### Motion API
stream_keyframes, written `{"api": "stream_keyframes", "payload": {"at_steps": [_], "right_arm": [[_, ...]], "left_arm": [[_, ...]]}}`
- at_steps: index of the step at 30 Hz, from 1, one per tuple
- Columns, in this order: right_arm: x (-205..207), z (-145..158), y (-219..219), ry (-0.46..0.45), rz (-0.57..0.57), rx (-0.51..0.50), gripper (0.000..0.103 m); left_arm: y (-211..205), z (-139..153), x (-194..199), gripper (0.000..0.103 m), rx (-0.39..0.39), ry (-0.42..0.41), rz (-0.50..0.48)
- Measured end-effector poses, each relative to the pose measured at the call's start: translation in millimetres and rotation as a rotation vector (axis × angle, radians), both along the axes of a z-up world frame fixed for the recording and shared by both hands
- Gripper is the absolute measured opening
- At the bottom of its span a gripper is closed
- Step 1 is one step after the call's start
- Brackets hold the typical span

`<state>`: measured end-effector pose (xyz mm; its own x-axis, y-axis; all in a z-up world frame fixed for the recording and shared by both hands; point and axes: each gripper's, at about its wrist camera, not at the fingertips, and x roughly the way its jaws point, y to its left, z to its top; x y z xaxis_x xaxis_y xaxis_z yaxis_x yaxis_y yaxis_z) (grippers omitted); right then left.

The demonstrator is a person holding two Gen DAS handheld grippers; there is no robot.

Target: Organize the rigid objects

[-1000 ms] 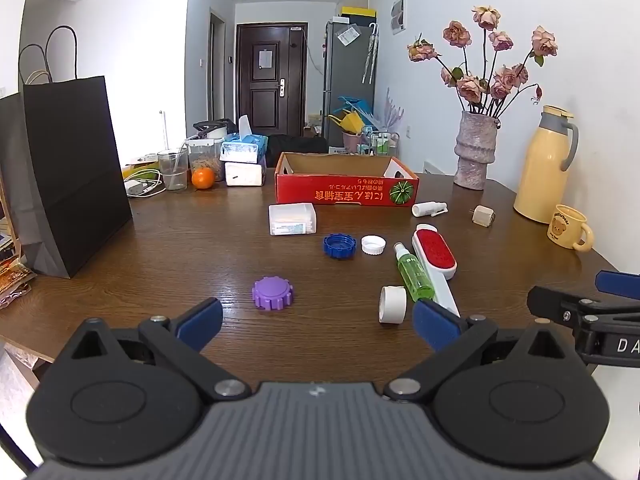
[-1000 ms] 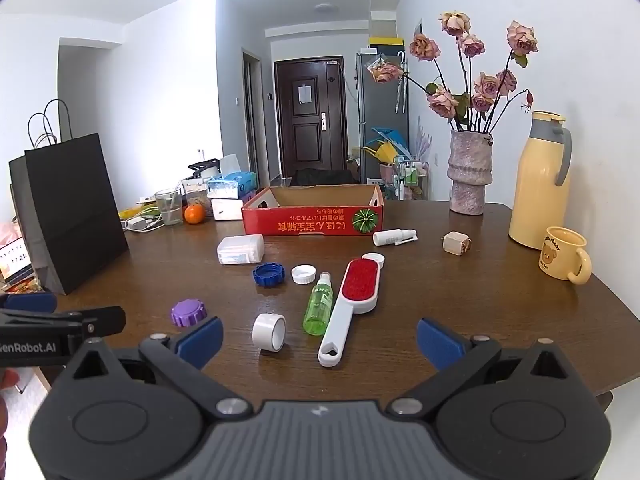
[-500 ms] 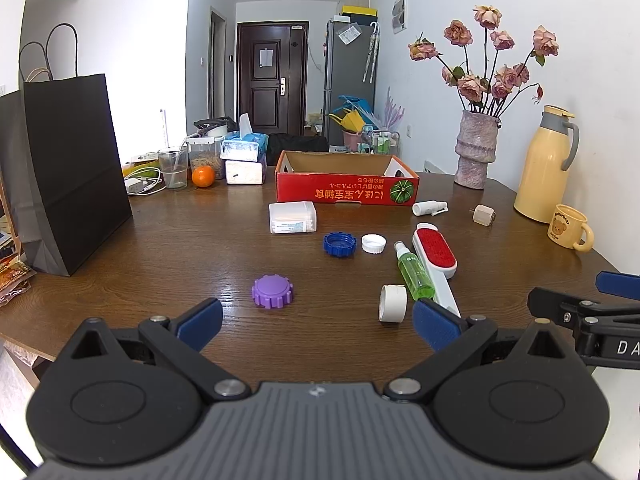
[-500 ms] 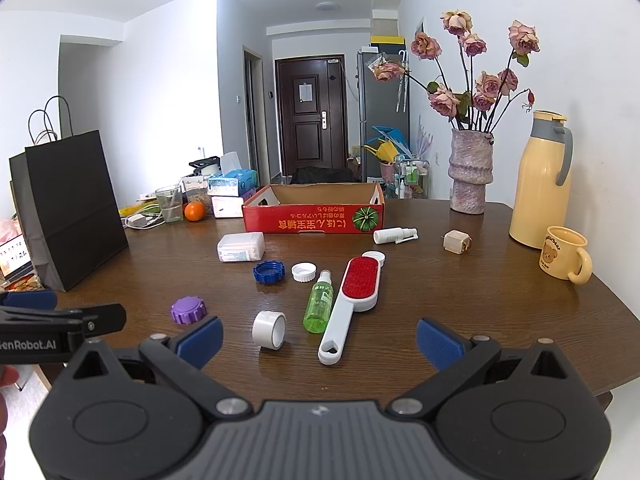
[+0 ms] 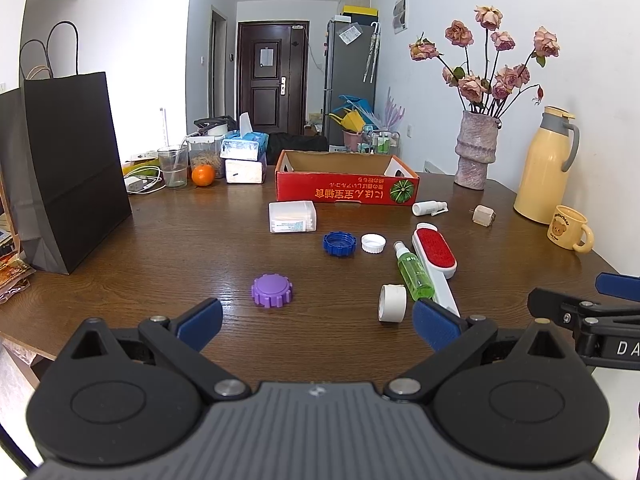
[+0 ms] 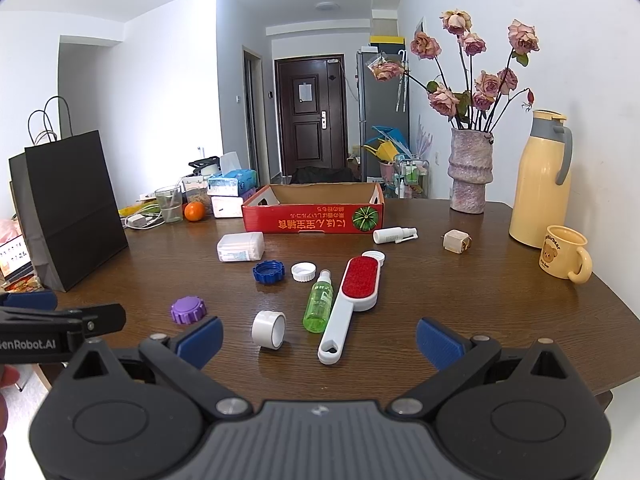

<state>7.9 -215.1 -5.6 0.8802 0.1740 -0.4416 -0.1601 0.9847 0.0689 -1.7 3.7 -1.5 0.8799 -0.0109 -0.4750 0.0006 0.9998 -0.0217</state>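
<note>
Little has shifted since the earlier frames: both grippers hover at the near edge of the wooden table (image 5: 168, 248), the left gripper (image 5: 316, 320) and right gripper (image 6: 318, 338) each spread wide and empty. "GenRobot.AI" reads on the left tool's side. Ahead of the right gripper lie a white tape roll (image 6: 269, 329), green spray bottle (image 6: 319, 301) and red lint brush (image 6: 352, 300); a purple cap (image 5: 271, 290) sits before the left. Beyond stands a red cardboard box (image 6: 314, 218) printed with Japanese text.

Above the table's near edge the left gripper (image 5: 316, 322) hangs wide apart, facing a purple cap (image 5: 271, 290), white tape roll (image 5: 392, 303) and green bottle (image 5: 413, 271).
</note>
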Motion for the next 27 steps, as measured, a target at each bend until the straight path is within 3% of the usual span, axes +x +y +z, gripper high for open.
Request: {"api": "stream_keyframes", "payload": {"at_steps": [27], "right_arm": [[-0.8,-1.3,-1.7,0.001,-0.003,0.001,0.103]], "left_arm": [[0.5,0.1,0.0,0.103,-0.003,0.001,0.001]]}}
